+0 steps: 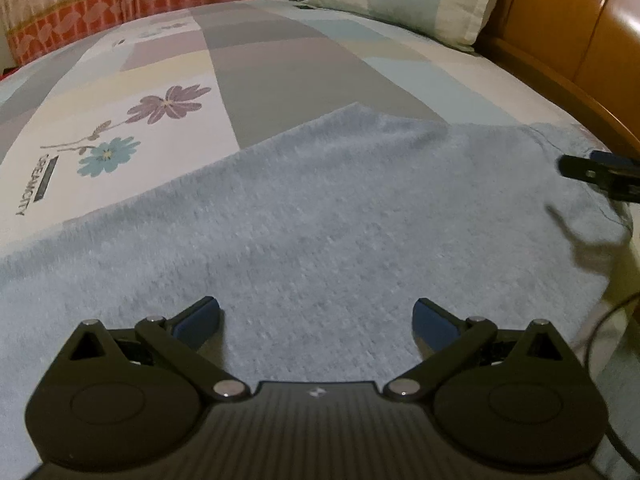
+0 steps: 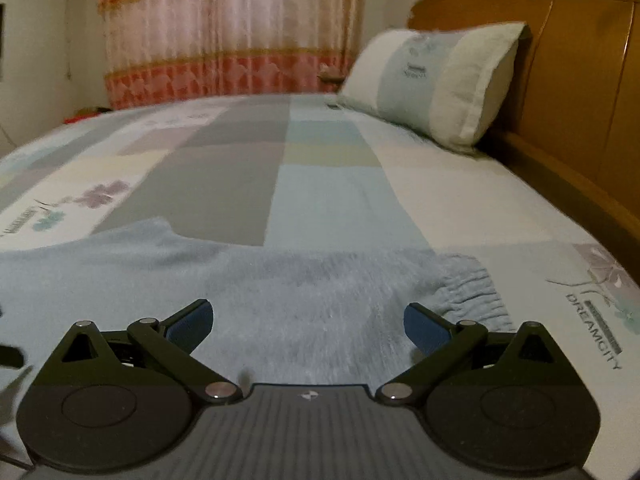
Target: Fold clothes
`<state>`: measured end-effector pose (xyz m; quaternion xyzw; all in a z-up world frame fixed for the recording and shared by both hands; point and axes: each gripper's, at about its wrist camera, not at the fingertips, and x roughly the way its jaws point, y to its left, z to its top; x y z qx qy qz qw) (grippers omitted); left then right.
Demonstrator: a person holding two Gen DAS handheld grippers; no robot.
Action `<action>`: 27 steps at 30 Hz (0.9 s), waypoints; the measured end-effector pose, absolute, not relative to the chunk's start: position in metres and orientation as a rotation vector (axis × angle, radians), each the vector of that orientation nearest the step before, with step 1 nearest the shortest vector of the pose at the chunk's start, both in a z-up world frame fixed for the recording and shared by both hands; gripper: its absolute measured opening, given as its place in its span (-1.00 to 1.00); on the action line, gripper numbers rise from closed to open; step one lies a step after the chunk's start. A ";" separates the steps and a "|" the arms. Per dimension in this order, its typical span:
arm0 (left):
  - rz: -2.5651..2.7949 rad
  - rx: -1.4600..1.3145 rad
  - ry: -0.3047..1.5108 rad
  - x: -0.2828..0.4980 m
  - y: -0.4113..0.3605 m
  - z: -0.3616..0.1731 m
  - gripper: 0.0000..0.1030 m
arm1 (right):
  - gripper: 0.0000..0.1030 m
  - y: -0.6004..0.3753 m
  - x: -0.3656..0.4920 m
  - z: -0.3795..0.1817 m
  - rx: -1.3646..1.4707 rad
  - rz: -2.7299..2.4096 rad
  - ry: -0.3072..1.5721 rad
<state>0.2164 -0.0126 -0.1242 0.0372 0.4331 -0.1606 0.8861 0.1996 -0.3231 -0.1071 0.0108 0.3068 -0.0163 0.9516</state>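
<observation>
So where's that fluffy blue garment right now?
The fluffy blue garment lies spread flat on the bedspread just ahead of both open hand-held grippers, its ribbed edge on the right in the right wrist view, toward the headboard.

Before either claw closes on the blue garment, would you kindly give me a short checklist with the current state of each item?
1. Left claw open: ok.
2. Right claw open: ok.
3. Light blue garment spread flat on the bed sheet: ok.
4. Elastic cuff within view of the right claw: ok.
5. Fabric already between either claw's fingers: not ok, both are above it.
6. Near hem position: cannot tell, hidden below the claws.
</observation>
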 end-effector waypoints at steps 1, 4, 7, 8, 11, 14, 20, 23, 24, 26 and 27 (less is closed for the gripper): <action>-0.332 0.073 0.902 0.217 -0.012 -0.125 0.98 | 1.00 -0.325 0.203 -0.114 0.041 -0.041 0.658; -0.332 0.065 0.905 0.216 -0.010 -0.124 0.98 | 1.00 -0.335 0.189 -0.135 0.070 -0.066 0.729; -0.324 0.057 0.907 0.216 -0.008 -0.124 0.98 | 1.00 -0.333 0.159 -0.138 0.004 -0.054 0.706; -0.319 0.054 0.907 0.215 -0.008 -0.122 0.98 | 1.00 -0.330 0.153 -0.136 -0.020 -0.060 0.705; -0.311 0.042 0.901 0.212 -0.010 -0.117 0.98 | 1.00 -0.320 0.140 -0.126 -0.033 -0.088 0.706; -0.327 0.022 0.896 0.208 -0.012 -0.113 0.98 | 1.00 -0.317 0.139 -0.128 0.003 -0.076 0.708; -0.302 0.037 0.937 0.200 -0.017 -0.123 0.98 | 1.00 -0.318 0.136 -0.137 -0.032 -0.078 0.680; -0.309 0.014 0.943 0.194 -0.023 -0.117 0.98 | 1.00 -0.318 0.135 -0.138 -0.035 -0.073 0.680; -0.321 0.009 0.941 0.192 -0.025 -0.117 0.98 | 1.00 -0.317 0.135 -0.138 -0.038 -0.074 0.676; -0.344 0.025 0.944 0.189 -0.029 -0.119 0.98 | 1.00 -0.316 0.134 -0.139 -0.042 -0.078 0.672; -0.354 0.049 0.949 0.188 -0.032 -0.120 0.98 | 1.00 -0.315 0.134 -0.139 -0.044 -0.080 0.674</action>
